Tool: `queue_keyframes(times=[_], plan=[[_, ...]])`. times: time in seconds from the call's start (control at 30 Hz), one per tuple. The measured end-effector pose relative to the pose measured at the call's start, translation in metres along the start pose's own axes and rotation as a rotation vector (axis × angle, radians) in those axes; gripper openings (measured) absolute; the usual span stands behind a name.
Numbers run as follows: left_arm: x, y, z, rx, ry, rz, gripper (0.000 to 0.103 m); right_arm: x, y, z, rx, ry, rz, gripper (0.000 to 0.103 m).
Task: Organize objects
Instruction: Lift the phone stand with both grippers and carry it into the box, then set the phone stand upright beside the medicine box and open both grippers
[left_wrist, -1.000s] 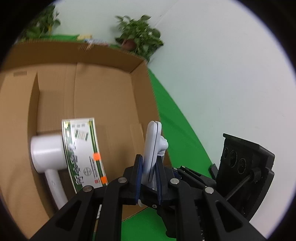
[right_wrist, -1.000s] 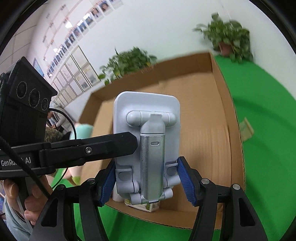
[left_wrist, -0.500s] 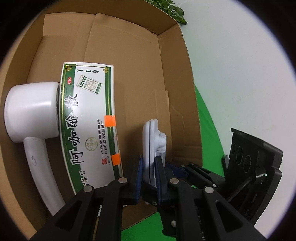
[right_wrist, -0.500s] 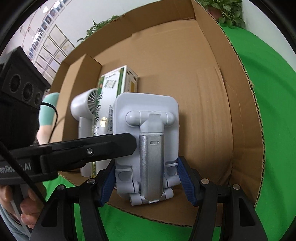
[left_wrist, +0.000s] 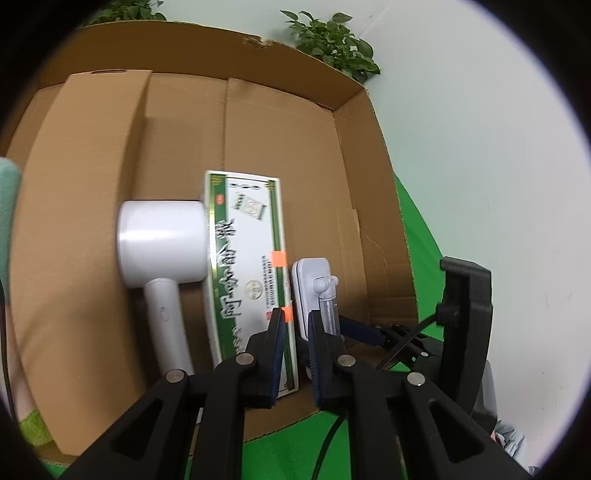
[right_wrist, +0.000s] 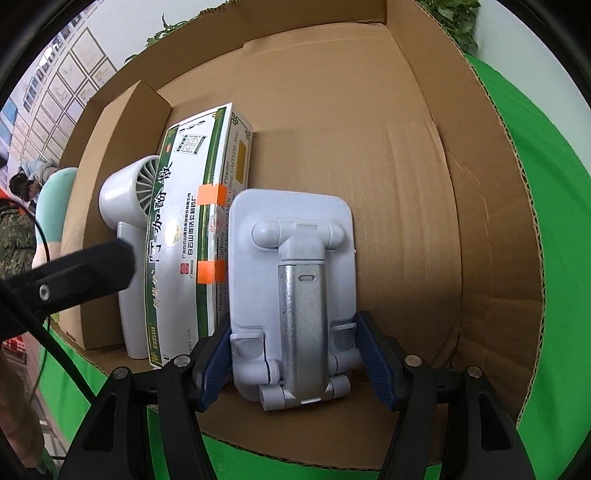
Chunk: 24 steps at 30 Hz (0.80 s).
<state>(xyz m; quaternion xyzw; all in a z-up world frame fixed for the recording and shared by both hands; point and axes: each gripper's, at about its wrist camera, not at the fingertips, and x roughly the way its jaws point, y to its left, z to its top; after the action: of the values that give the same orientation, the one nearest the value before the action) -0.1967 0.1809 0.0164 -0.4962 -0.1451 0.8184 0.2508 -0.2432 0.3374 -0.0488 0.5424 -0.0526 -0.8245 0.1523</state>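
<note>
Lying flat in the cardboard box (right_wrist: 480, 221): hair dryer (right_wrist: 125, 206) leftmost, medicine carton (right_wrist: 192, 221) snug beside it, then phone stand (right_wrist: 295, 288) clamped by right hand-held gripper (right_wrist: 295, 365), packing tightly rightward. Left hand-held gripper (left_wrist: 295, 354) apart, empty.

Matt corrugated cardboard box (right_wrist: 461, 192); phone stand (right_wrist: 295, 295) of smooth plastic, brushed metal.

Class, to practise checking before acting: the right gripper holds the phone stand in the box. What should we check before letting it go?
1. phone stand inside the cardboard box walls: ok.
2. right gripper closed on both stand sides: ok.
3. Stand resting on the box floor: cannot tell.
4. left gripper off the stand: ok.
5. Stand beside the medicine box, not on it: ok.
</note>
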Motion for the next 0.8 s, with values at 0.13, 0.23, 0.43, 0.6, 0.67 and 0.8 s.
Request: queue_keyframes(times=[0.13, 0.23, 0.43, 0.6, 0.67, 0.8], plan=[[-0.013, 0.009, -0.008, 0.001, -0.024, 0.019, 0.01, -0.001, -0.003, 0.001, 0.042, 0.013, 0.044, 0.067], [-0.021, 0.016, -0.015, 0.0, -0.038, 0.032, 0.01, -0.003, -0.001, 0.0, 0.034, 0.003, 0.041, 0.067], [-0.016, 0.023, -0.016, 0.012, -0.021, 0.067, 0.01, -0.007, 0.006, -0.004, 0.008, -0.012, -0.014, 0.05], [0.001, 0.02, -0.023, 0.009, 0.024, 0.048, 0.01, -0.01, 0.008, -0.003, 0.007, -0.008, -0.022, 0.045], [0.009, 0.021, -0.024, -0.003, 0.051, 0.055, 0.01, -0.012, 0.008, -0.003, 0.009, -0.009, -0.013, 0.045], [0.02, 0.021, -0.025, -0.033, 0.073, -0.007, 0.01, -0.02, 0.01, -0.003, 0.007, -0.014, 0.01, 0.052]])
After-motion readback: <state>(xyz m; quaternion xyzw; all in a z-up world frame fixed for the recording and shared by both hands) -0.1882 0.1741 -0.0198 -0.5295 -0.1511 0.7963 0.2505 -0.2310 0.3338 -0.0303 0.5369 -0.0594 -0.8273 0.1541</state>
